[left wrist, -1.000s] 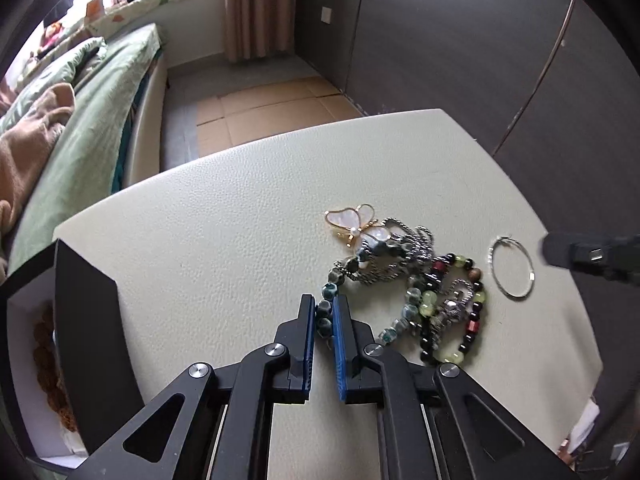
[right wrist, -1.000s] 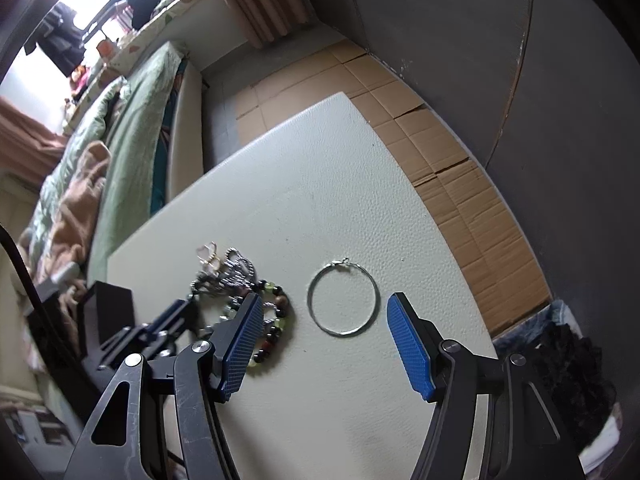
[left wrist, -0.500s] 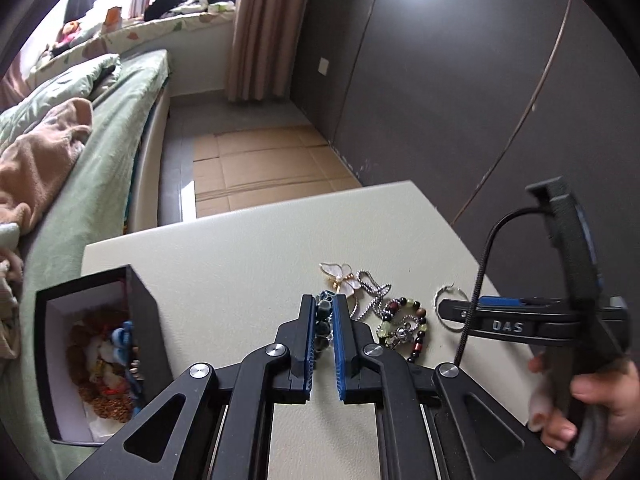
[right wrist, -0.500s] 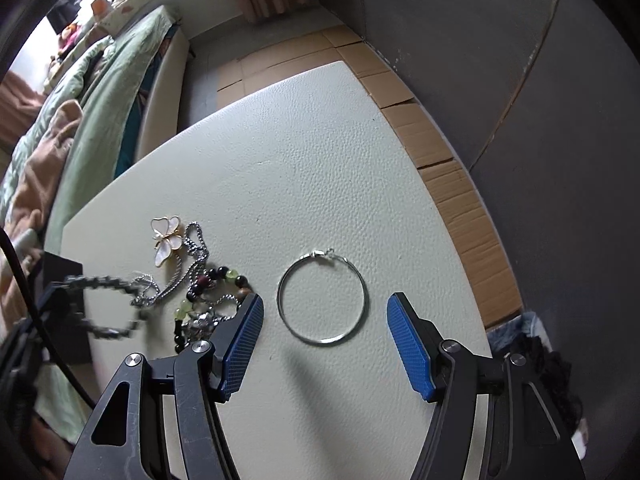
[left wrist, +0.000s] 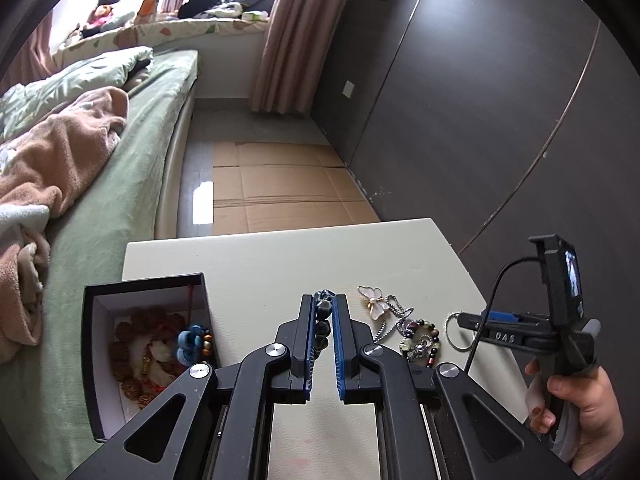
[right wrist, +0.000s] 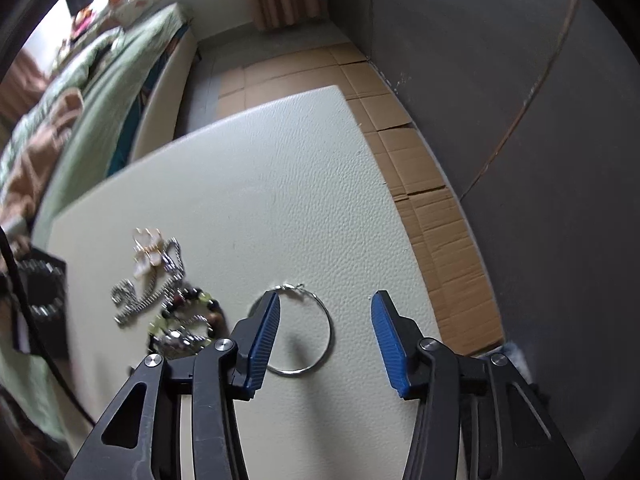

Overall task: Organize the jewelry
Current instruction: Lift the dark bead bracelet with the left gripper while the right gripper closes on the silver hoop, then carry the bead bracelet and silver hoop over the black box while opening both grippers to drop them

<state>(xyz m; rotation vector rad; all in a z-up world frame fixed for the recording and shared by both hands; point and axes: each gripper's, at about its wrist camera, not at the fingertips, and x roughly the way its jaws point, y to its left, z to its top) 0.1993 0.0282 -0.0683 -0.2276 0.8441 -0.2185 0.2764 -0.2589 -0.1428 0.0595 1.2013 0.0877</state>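
Observation:
My left gripper (left wrist: 323, 300) is shut on a bracelet of dark blue-green beads (left wrist: 323, 318), held above the table beside the black box (left wrist: 90, 360). On the cream tabletop (right wrist: 280, 180) lie a butterfly brooch (left wrist: 374, 300), a silver chain (left wrist: 394, 320) and a mixed bead bracelet (left wrist: 420, 340). My right gripper (right wrist: 326, 300) points down over a thin silver hoop (right wrist: 329, 328). Its jaws are closing. The hoop's right part lies between them and its left part is hidden under the left pad. The pads press on nothing.
The box has a white inside and holds several pieces, among them brown beads and a blue flower (left wrist: 188, 340). A bed (left wrist: 120, 160) runs along the left, cardboard (left wrist: 272, 192) covers the floor beyond the table, and dark wardrobe doors (left wrist: 460, 120) stand at the right.
My left gripper has lifted the blue-green bracelet out of the pile and carried it up and towards the box. The right gripper's jaws have narrowed over the hoop.

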